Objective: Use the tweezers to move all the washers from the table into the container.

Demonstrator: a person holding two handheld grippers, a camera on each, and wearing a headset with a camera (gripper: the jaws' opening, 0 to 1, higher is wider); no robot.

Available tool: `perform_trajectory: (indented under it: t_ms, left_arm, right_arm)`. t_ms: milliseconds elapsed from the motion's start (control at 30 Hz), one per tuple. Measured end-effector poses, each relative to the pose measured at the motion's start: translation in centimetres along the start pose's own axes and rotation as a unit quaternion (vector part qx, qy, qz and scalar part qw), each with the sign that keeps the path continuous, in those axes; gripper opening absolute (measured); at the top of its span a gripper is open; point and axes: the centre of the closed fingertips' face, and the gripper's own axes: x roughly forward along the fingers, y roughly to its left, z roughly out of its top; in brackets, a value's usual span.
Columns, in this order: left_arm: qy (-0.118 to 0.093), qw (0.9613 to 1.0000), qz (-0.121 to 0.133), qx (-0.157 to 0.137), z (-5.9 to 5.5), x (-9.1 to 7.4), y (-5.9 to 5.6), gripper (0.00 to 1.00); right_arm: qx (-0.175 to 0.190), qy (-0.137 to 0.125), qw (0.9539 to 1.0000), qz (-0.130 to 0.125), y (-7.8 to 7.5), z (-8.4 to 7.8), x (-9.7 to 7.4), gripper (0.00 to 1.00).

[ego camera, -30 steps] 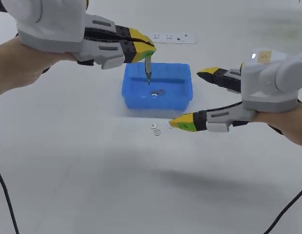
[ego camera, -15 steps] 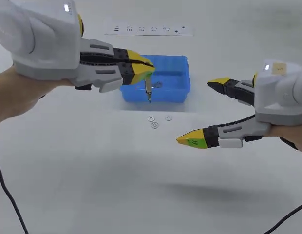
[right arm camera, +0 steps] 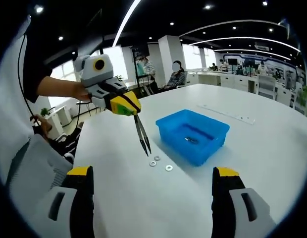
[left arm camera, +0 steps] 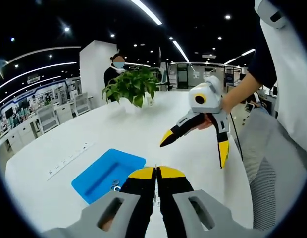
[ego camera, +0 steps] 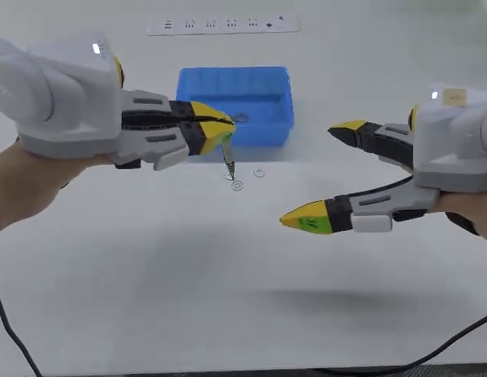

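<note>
My left gripper (ego camera: pixel 225 130) is shut on metal tweezers (ego camera: pixel 228 162), which point down at three small washers (ego camera: pixel 237 186) lying on the white table just in front of the blue container (ego camera: pixel 263 93). The tweezer tips hover at or just above the nearest washer; contact is unclear. More washers (ego camera: pixel 239 119) lie inside the container. In the right gripper view the tweezers (right arm camera: pixel 142 134) end just left of the washers (right arm camera: pixel 153 163), with the container (right arm camera: pixel 213 130) behind. My right gripper (ego camera: pixel 316 176) is open and holds nothing, to the right of the washers. The left gripper view shows the container (left arm camera: pixel 96 181).
A white power strip (ego camera: pixel 224 25) lies beyond the container. Cables trail at the lower left (ego camera: pixel 9 330) and lower right (ego camera: pixel 455 338) of the table. The table is bare white around the washers. People and a potted plant (left arm camera: pixel 131 87) are far behind.
My left gripper has carried the tweezers out of the container, toward me and down to the washers on the table. The right gripper stays open, about where it was.
</note>
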Motion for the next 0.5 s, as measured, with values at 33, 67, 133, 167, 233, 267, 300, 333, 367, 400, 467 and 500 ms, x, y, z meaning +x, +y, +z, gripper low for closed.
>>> perform_trajectory:
  t_ms: [33,67,133,167,233,267,300,333,367,400,467,500]
  left_arm:
    - [0.0,1.0,-0.002,-0.002,-0.1,0.1,0.0,0.05]
    - [0.001,1.0,-0.005,0.001,-0.2,0.2,0.0,0.05]
    - [-0.001,0.9999,-0.013,0.0,-0.4,0.3,0.0,0.05]
    - [-0.003,0.9999,-0.015,0.0,-0.5,0.4,-0.1,0.05]
    - [-0.002,0.9998,-0.019,0.002,-0.6,0.5,-0.1,0.05]
    - [0.001,0.9997,-0.02,0.009,-0.8,0.6,-0.2,0.05]
    - [0.002,0.9997,-0.022,0.01,-0.9,0.6,-0.2,0.05]
    - [0.004,0.9996,-0.025,0.01,-1.0,0.6,-0.2,0.05]
    - [0.005,0.9996,-0.026,0.012,-1.1,0.7,-0.2,0.05]
    - [0.007,0.9995,-0.028,0.013,-1.2,0.7,-0.3,0.05]
    - [0.007,0.9994,-0.03,0.016,-1.3,0.7,-0.3,0.05]
    - [0.008,0.9994,-0.031,0.016,-1.3,0.7,-0.3,0.05]
  right_arm:
    - [0.0,0.0,1.0,0.0,0.0,-0.1,0.0,1.0]
    - [0.003,-0.001,1.0,0.002,0.1,-0.3,-0.1,1.0]
    - [0.011,-0.003,0.9999,0.004,0.2,-0.4,-0.1,1.0]
    - [0.012,-0.002,0.9999,0.005,0.2,-0.5,-0.1,1.0]
    - [0.014,0.0,0.9999,0.006,0.4,-0.7,0.0,1.0]
    - [0.016,0.0,0.9998,0.009,0.5,-0.8,0.1,1.0]
    - [0.018,-0.001,0.9998,0.011,0.6,-0.8,0.1,1.0]
    - [0.021,-0.002,0.9997,0.012,0.7,-0.8,0.1,1.0]
    - [0.02,-0.005,0.9997,0.014,0.8,-0.7,0.1,1.0]
    - [0.021,-0.008,0.9996,0.016,0.9,-0.6,0.1,1.0]
    - [0.024,-0.009,0.9995,0.017,1.0,-0.6,0.2,1.0]
    - [0.025,-0.01,0.9995,0.017,1.0,-0.6,0.2,1.0]
